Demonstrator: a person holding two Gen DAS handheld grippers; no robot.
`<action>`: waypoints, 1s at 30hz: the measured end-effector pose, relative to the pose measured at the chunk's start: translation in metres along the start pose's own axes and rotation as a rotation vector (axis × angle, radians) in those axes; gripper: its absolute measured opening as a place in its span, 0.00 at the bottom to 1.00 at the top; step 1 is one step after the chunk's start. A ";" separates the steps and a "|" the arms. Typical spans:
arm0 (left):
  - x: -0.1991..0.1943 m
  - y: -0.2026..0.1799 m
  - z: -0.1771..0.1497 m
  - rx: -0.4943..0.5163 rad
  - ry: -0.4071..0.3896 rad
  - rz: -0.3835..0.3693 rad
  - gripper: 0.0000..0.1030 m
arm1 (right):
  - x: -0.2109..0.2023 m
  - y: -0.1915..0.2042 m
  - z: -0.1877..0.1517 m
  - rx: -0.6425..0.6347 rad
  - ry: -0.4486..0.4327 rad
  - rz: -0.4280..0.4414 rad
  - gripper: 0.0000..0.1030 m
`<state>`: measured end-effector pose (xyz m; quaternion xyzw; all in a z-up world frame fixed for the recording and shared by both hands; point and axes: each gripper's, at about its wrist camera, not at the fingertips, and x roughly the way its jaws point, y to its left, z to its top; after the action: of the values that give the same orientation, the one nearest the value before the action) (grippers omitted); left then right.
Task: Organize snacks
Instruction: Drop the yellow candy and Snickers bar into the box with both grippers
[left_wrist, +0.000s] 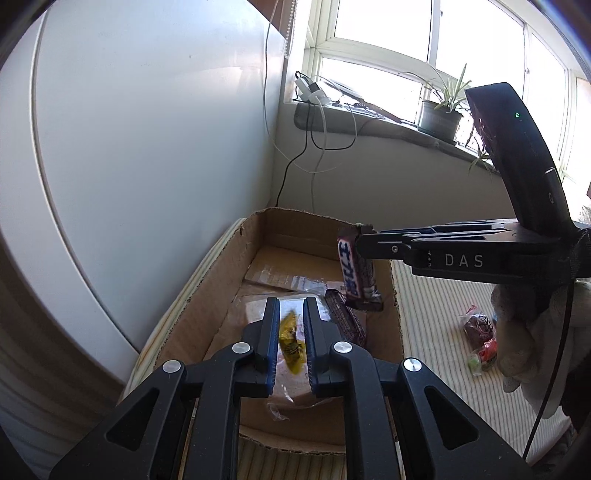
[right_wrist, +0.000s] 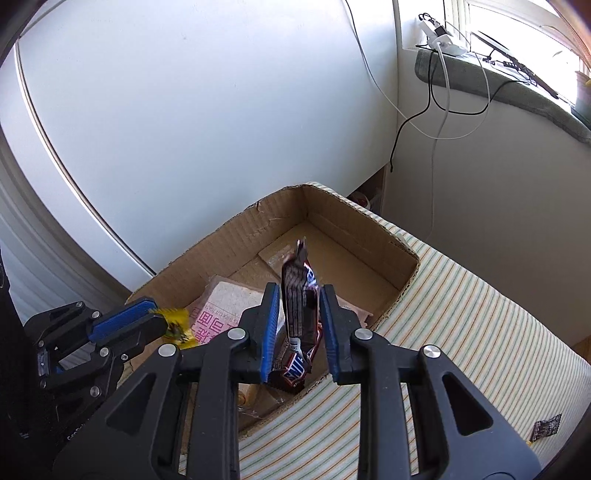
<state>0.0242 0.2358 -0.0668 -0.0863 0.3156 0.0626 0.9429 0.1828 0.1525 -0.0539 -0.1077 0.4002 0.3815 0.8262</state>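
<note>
My left tongs (left_wrist: 291, 332) pinch a yellow candy (left_wrist: 290, 341) and my right tongs (right_wrist: 301, 325), a bit open, hold a Snickers bar (right_wrist: 297, 295) over the cardboard box (right_wrist: 354, 221).

The cardboard box (right_wrist: 373, 236) sits on the striped cloth (right_wrist: 461, 314), against the wall at its 11 o'clock. In it lie a bread packet (right_wrist: 229, 306) and a chocolate bar (left_wrist: 345, 319), the bar at the packet's 3 o'clock. On the cloth, at the box's 4 o'clock, lies a small wrapped sweet (right_wrist: 546, 426).
</note>
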 end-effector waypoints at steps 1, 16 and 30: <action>-0.002 0.000 0.000 0.001 -0.004 0.000 0.20 | -0.002 0.000 0.000 -0.001 -0.009 0.000 0.40; -0.024 -0.028 0.000 0.031 -0.027 -0.028 0.31 | -0.076 -0.019 -0.028 -0.001 -0.099 -0.102 0.49; -0.025 -0.119 -0.020 0.130 -0.015 -0.238 0.31 | -0.172 -0.105 -0.130 0.111 -0.102 -0.336 0.60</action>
<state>0.0131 0.1137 -0.0526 -0.0614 0.2994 -0.0697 0.9496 0.1155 -0.0757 -0.0252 -0.1078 0.3545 0.2207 0.9022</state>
